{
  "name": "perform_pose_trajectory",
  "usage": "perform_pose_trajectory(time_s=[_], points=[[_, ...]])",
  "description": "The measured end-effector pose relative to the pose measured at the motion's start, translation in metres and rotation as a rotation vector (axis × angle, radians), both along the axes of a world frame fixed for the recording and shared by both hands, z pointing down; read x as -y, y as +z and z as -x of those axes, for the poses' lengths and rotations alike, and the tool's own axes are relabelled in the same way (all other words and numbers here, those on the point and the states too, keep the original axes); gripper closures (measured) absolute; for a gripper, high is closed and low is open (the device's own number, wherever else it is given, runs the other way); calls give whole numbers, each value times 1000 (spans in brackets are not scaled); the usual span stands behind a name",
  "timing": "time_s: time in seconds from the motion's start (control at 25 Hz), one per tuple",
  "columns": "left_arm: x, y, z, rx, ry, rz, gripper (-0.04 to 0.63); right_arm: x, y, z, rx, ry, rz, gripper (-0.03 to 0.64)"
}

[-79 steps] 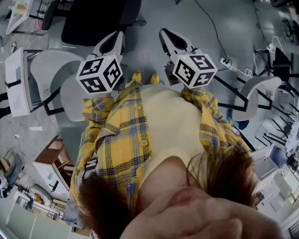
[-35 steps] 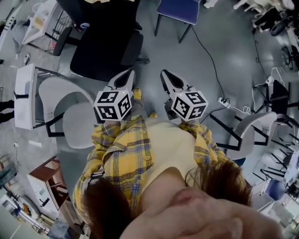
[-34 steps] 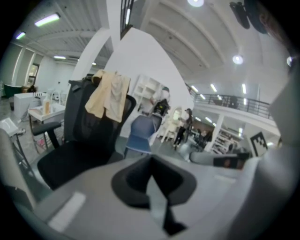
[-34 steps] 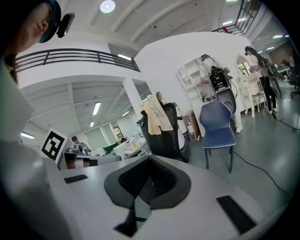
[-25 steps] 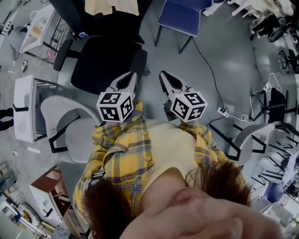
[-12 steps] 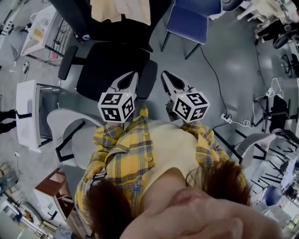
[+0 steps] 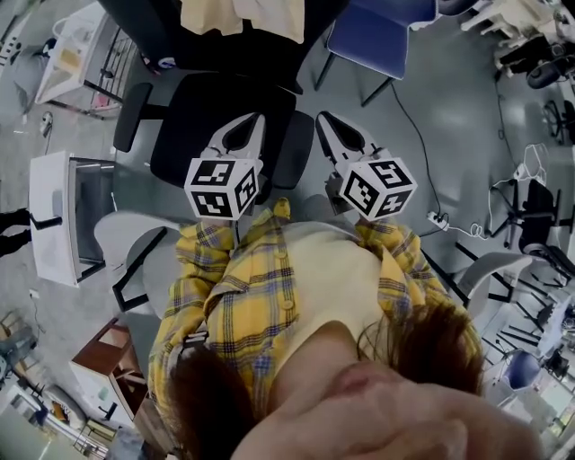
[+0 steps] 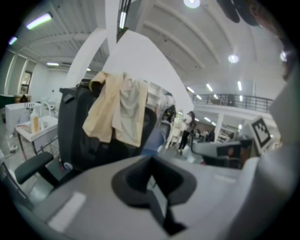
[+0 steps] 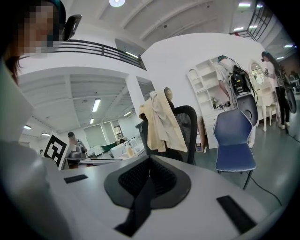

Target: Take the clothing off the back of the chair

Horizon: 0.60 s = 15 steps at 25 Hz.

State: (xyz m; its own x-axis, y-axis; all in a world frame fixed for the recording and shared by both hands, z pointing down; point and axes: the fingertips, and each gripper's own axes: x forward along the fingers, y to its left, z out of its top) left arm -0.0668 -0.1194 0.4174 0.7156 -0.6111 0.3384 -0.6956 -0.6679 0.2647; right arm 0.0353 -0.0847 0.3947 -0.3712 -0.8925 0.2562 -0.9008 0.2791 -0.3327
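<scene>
Open office, grey floor [image 7: 449,135] | chair [image 7: 211,121] with clothing [image 7: 243,16] now nearer ahead of you | left gripper [image 7: 248,126], right gripper [image 7: 329,126]: fingers clenched, empty | approach underway.

Cream clothing [image 9: 161,125] over black chair [image 9: 190,127], hand-held gripper [image 9: 150,159] — jaws together

In the head view, the top edge cuts off the cream clothing [image 7: 241,16] and the back of the black chair [image 7: 216,117] it hangs on; the blue chair [image 7: 382,36] is cropped too.
</scene>
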Motion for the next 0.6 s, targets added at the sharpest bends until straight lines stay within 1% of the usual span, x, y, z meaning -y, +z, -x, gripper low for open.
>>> perform_pose_trajectory(time_s=[0.32,0.48,0.6], points=[[33,-35,-6,-6,-20,-95,591,38,-36,-10,-38,-15,-85,603],[57,-49,-6,-1,-62,-144,591,64,-54,-15,-50,-34,-138,603],[81,-61,-10,-14,-91,-167,591,84,-67,-18,-55,-66,-168,603]])
